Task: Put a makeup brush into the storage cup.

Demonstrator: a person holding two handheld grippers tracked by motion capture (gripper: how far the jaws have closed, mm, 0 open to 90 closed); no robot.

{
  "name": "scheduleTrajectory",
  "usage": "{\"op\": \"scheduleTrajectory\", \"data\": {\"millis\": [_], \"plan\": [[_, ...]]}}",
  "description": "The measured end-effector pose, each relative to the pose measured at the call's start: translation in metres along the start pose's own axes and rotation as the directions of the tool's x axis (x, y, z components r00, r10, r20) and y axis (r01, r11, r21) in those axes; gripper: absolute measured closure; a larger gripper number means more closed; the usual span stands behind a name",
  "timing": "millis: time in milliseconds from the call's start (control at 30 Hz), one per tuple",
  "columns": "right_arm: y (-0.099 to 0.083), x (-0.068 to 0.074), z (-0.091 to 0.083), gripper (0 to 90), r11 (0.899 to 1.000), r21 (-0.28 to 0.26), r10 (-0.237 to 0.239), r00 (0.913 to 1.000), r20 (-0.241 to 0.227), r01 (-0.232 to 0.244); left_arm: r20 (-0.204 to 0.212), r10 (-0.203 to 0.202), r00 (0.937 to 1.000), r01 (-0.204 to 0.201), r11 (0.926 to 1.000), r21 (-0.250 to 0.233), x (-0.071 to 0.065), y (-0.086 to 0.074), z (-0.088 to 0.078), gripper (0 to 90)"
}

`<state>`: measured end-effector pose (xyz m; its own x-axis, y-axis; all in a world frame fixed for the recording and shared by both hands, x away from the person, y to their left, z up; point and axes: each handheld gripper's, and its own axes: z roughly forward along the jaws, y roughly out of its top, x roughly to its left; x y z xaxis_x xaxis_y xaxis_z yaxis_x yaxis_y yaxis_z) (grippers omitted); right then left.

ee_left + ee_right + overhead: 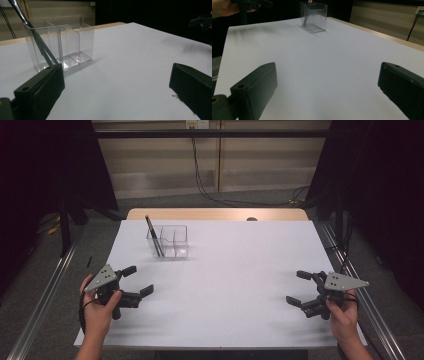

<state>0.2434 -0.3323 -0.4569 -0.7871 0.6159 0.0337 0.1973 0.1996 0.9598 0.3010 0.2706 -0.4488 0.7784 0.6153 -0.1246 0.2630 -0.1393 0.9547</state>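
We logged the clear organizer [173, 241] as glossy transparent plastic, smooth walls with glints at the base. The pen [153, 236] in it looked dark with a slight sheen (material unclear). Table top [240, 285] read as matt white, smooth, paper-like; its far edge [215, 214] showed bare wood. Left gripper [139, 281] and right gripper [296, 287] jaws were matt black plastic, top plates dull grey metal.

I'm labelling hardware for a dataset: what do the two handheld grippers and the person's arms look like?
Both the left gripper and the right gripper are black, each with two blocky, flat-faced jaws and a grey three-cornered plate with small holes on top. A black cable trails from each. The forearms are bare, with no sleeves or gloves in view.
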Motion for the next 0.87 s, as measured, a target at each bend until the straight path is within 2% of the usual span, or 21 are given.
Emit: {"op": "scheduleTrajectory", "data": {"millis": [167,333,467,500,633,867], "plan": [[-0.0006,-0.0016,-0.0018,1.8,1.000,0.001,-0.002,1.0000,0.010,0.002,-0.004,-0.008,1.0000,0.008,1.0000,-0.005,-0.0002,-0.0006,-0.0028,0.0],[-0.0009,-0.0018,-0.0020,1.8,1.000,0.004,-0.002,0.9999,0.013,0.002,-0.008,0.001,1.0000,-0.001,1.0000,-0.001,-0.0002,-0.0017,-0.0036,0.0],[-0.0007,-0.0012,-0.0017,1.6,1.000,0.007,-0.008,0.9998,0.017,0.008,0.002,-0.005,1.0000,0.005,1.0000,0.004,-0.0023,-0.0042,-0.0022,0.0],[-0.0009,-0.0015,-0.0018,1.6,1.000,0.010,-0.009,0.9998,0.018,0.009,0.004,0.005,1.0000,-0.005,0.9999,0.009,-0.0022,-0.0045,-0.0019,0.0],[-0.0018,-0.0018,-0.0017,1.6,1.000,0.014,-0.010,0.9998,0.015,0.010,0.009,0.000,1.0000,0.000,1.0000,0.007,-0.0048,-0.0041,-0.0007,0.0],[-0.0024,-0.0016,-0.0025,1.6,1.000,0.016,-0.010,0.9998,0.018,0.010,0.005,0.019,0.9998,-0.019,0.9997,0.013,-0.0068,-0.0030,0.0007,0.0]]}}
